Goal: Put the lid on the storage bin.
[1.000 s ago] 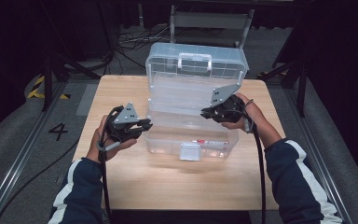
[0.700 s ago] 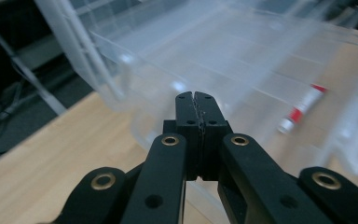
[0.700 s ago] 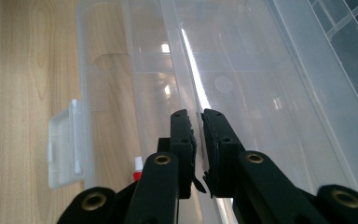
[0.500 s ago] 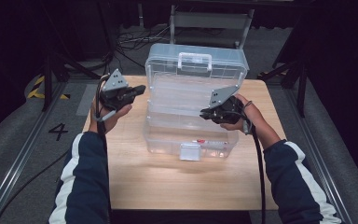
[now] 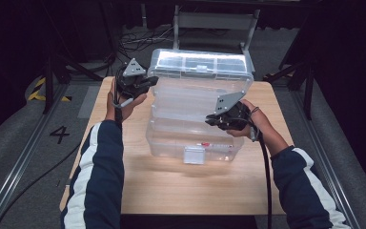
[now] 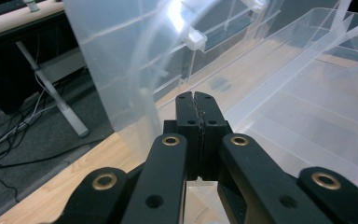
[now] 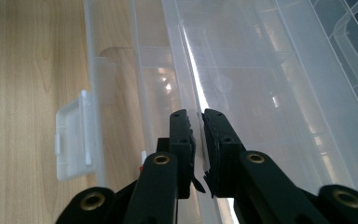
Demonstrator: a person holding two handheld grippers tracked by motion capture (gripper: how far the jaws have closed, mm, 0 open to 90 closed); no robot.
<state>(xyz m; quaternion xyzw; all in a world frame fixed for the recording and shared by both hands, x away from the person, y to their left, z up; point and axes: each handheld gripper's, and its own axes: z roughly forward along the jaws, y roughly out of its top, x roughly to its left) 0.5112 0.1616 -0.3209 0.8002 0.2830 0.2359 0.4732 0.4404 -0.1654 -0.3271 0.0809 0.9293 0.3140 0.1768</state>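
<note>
The worktop (image 5: 138,186) carried one big thing: a clear plastic organiser box (image 5: 195,138) with stepped trays, standing in its middle with its long axis running across, from one of the person's hands toward the other. Its lid (image 5: 200,64) stood raised at the far side, and the white front latch (image 5: 194,154) hung open on the near wall.

The right gripper (image 5: 213,121) was at the box's right end, its jaws nearly together and pinching the thin edge of a tray wall (image 7: 198,140), as the right gripper view showed. That hand was plainly the one on the box.

The left gripper (image 5: 153,81) was up by the lid's left corner, just beside it; its jaws were fully closed with nothing between them, and the lid's edge (image 6: 121,70) lay ahead and to the left in the left gripper view. I judged that the coming move hinged on that gap: the lid lay to the right of the left gripper, toward the box's middle, within easy reach.
</note>
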